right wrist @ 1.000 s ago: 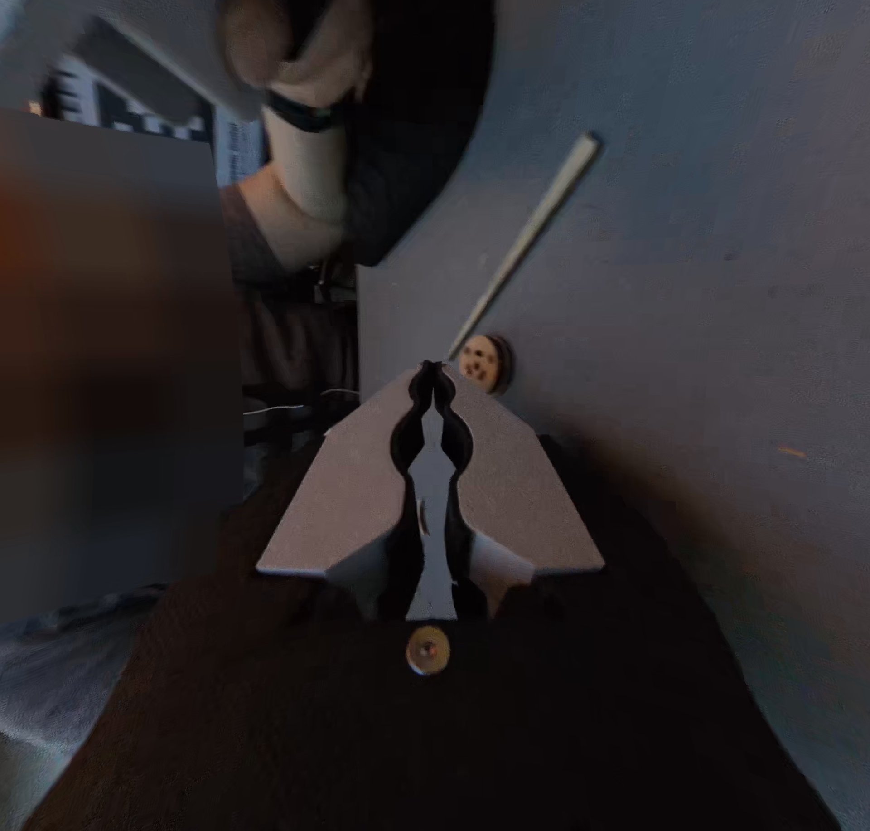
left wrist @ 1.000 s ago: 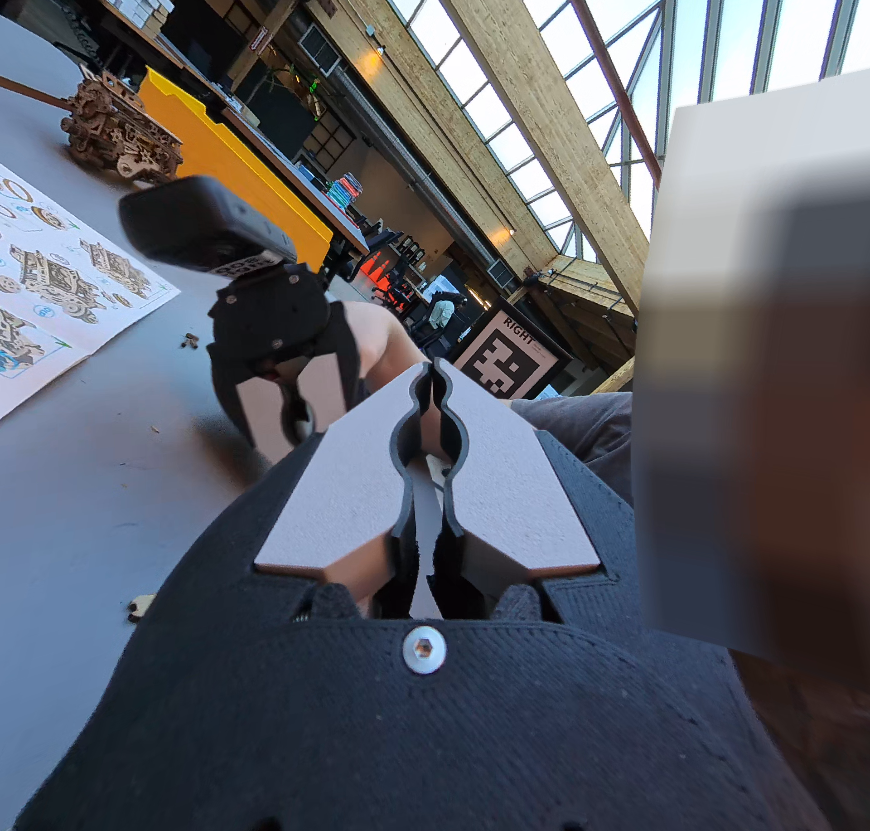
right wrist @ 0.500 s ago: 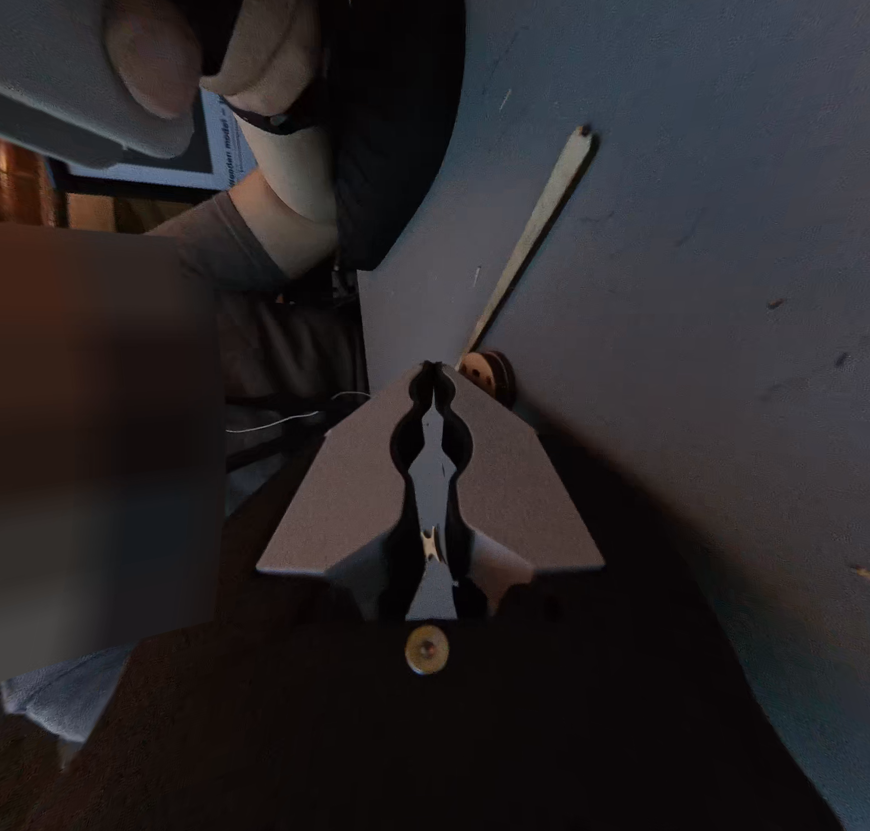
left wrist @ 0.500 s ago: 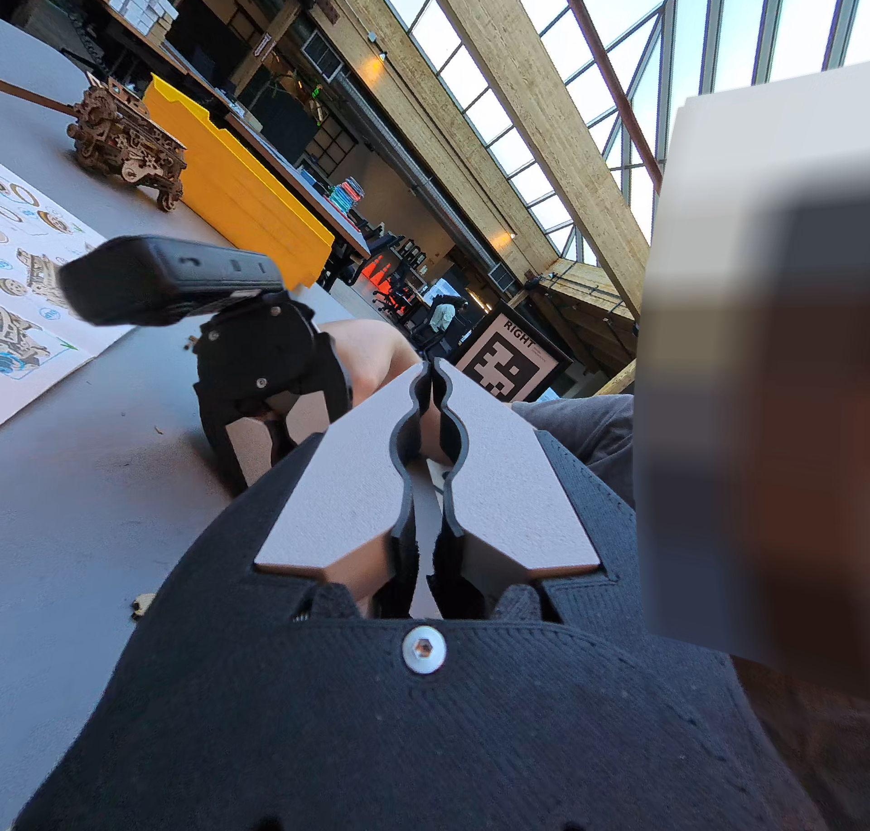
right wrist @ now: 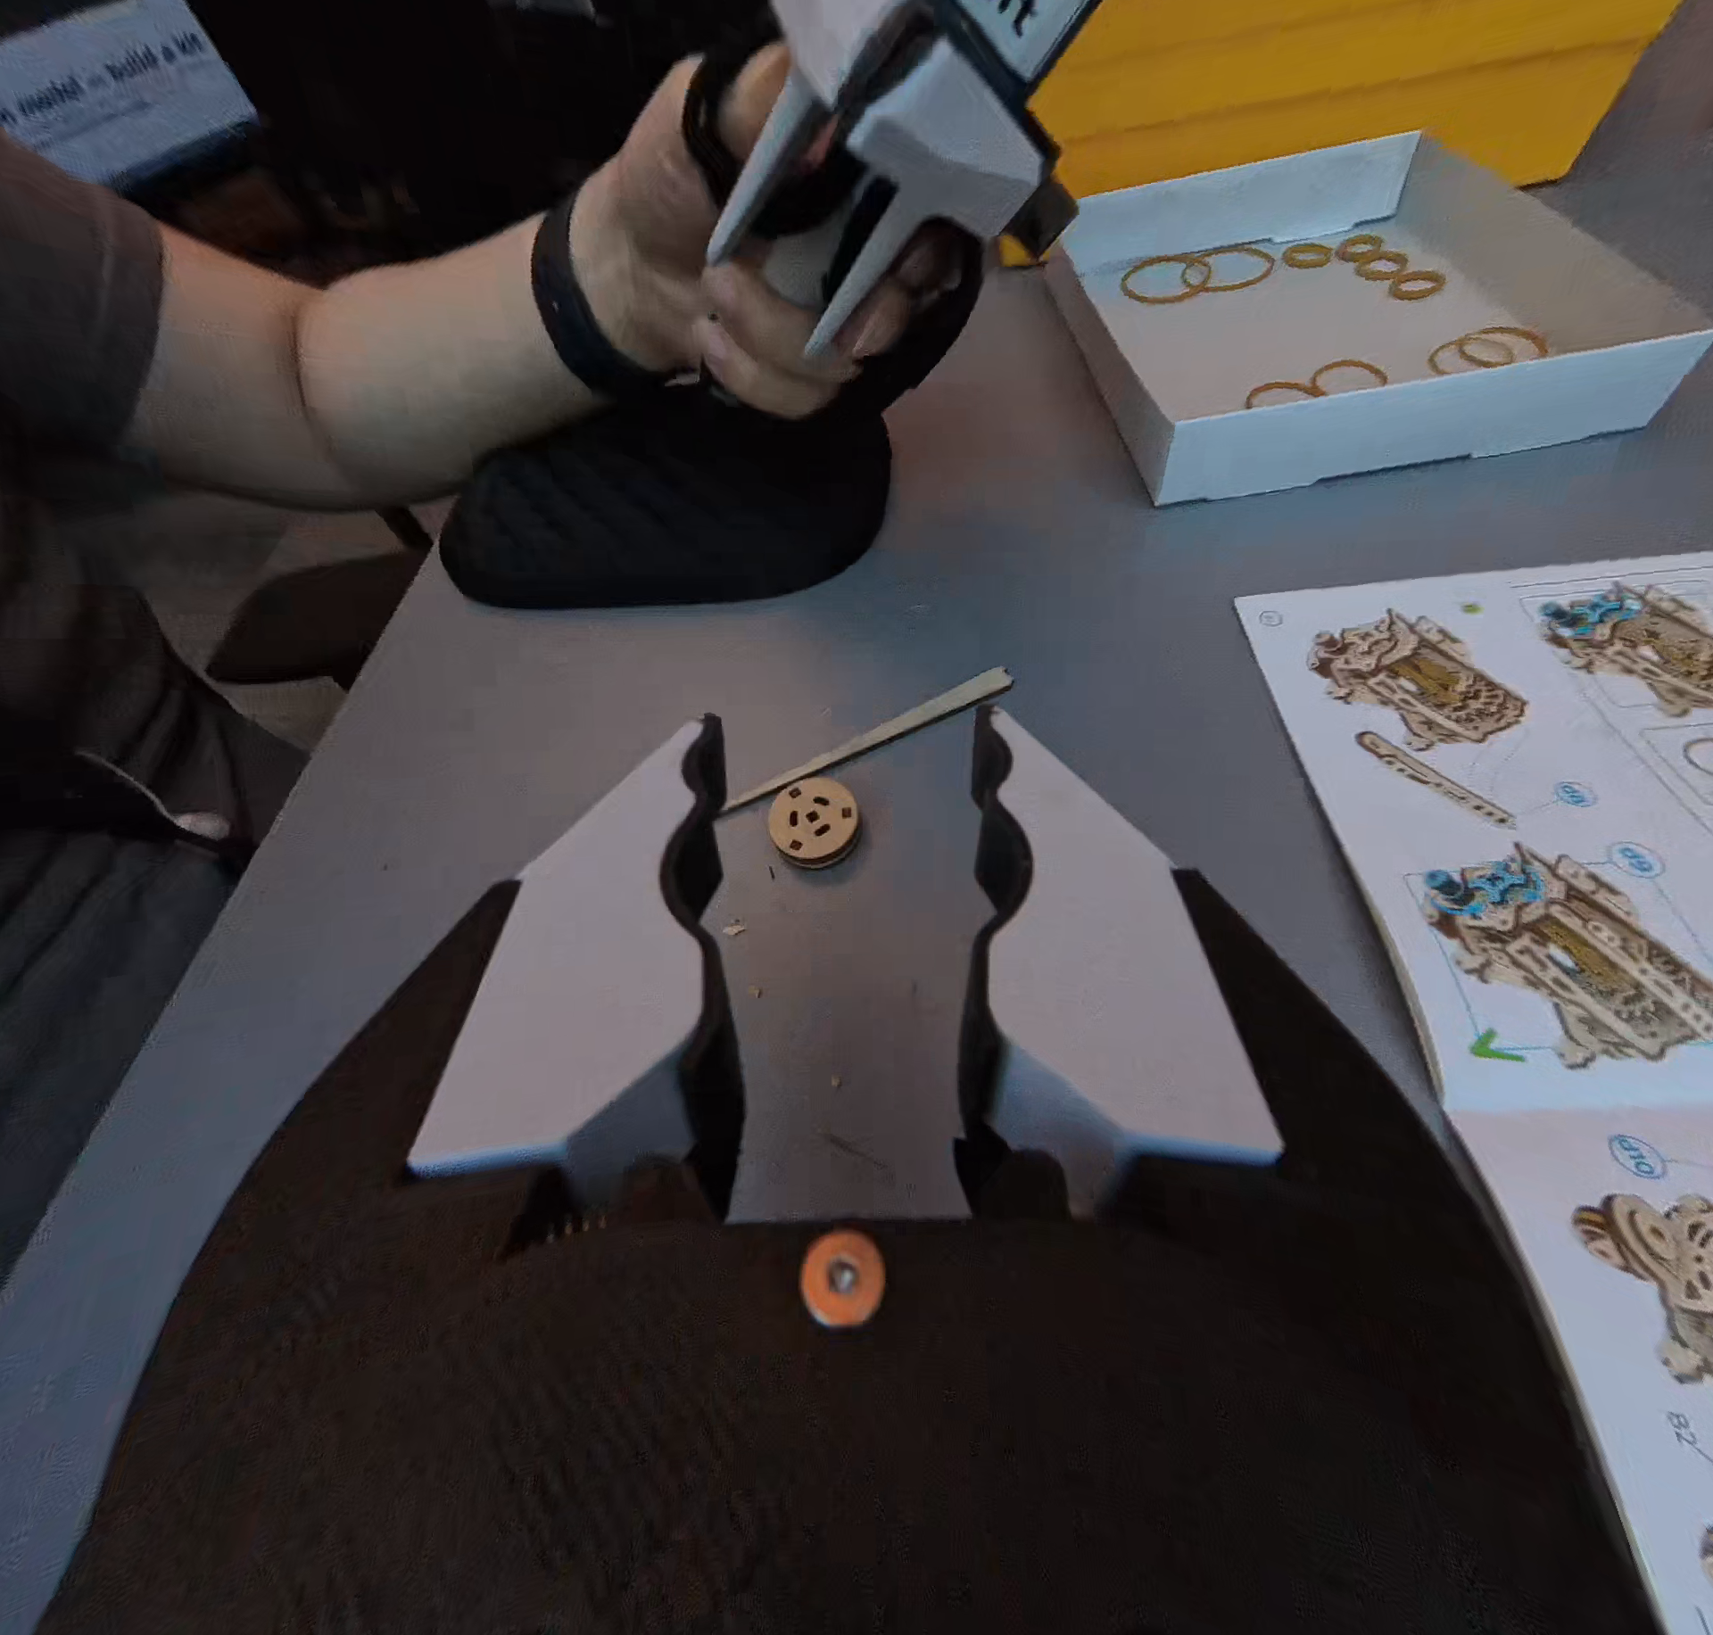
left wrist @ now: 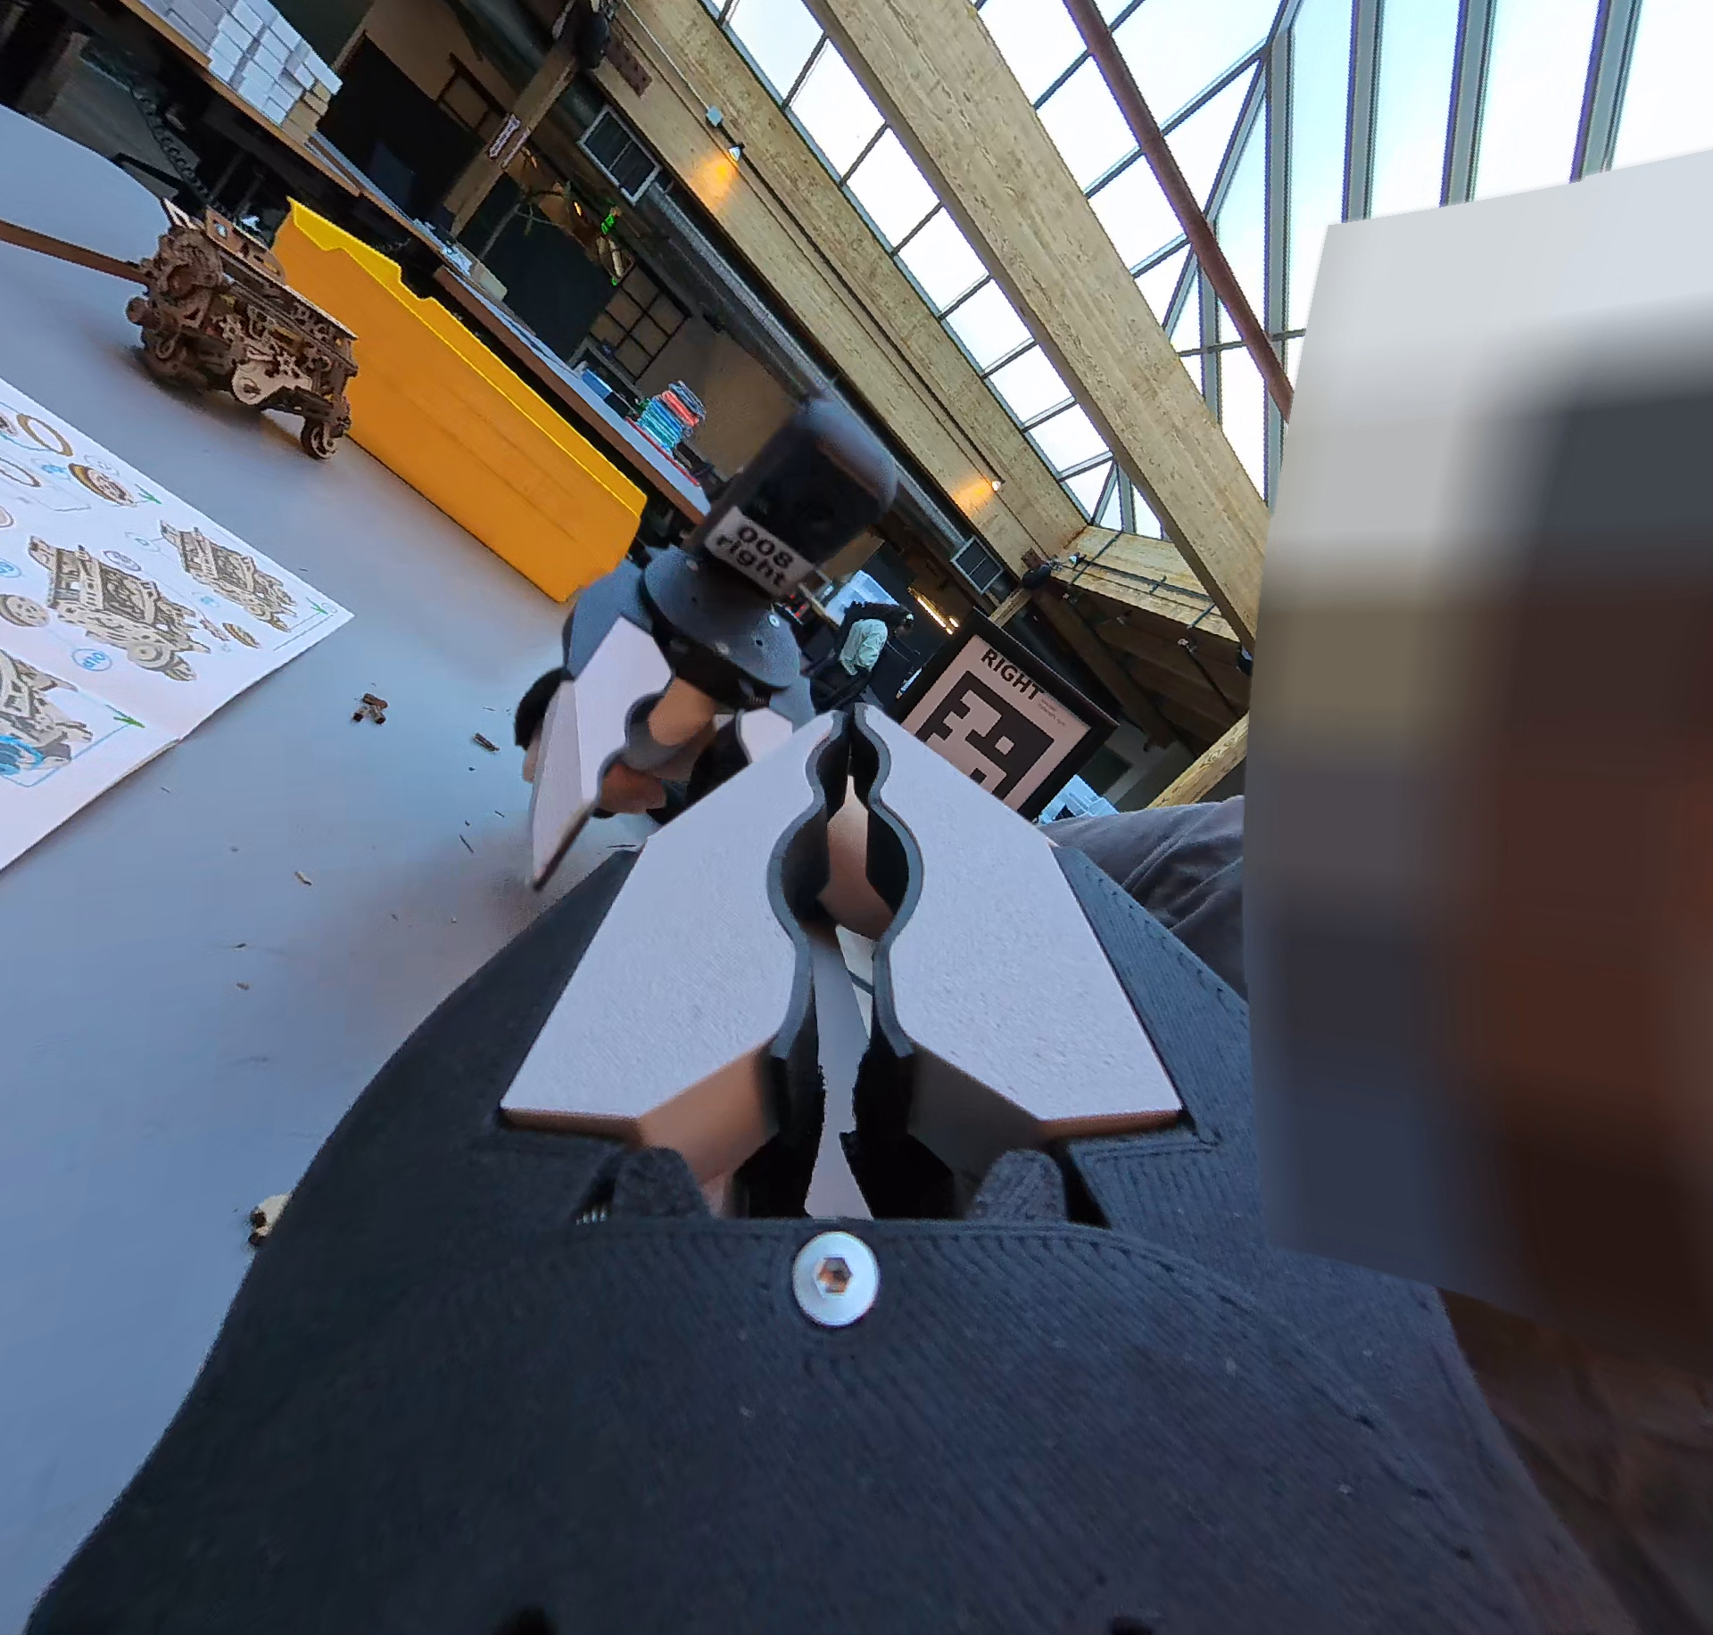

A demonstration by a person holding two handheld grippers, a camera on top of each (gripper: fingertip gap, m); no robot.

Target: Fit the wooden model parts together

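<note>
Near the table's front edge, right gripper (right wrist: 839, 858) hangs over the wooden disc (right wrist: 814, 823), jaws spread wide, holding nothing. Disc lies flat on the grey table (right wrist: 1066, 590), thin wooden stick (right wrist: 867, 743) just beside it, far side. Left gripper (left wrist: 848, 738) is closed, tips together, nothing visible between them; it's tilted up toward the ceiling, parked off to the left.

Looks like the pick-up step: next move probably needs the right jaws lowered around the disc's rim, then a close. Flat disc, so the grab could slip.

Half-built model (left wrist: 246, 335) sits far back, instruction sheet (right wrist: 1520, 831) to the right. Disc's underside and slot details are hard to read; whether stick and disc touch, can't tell.
</note>
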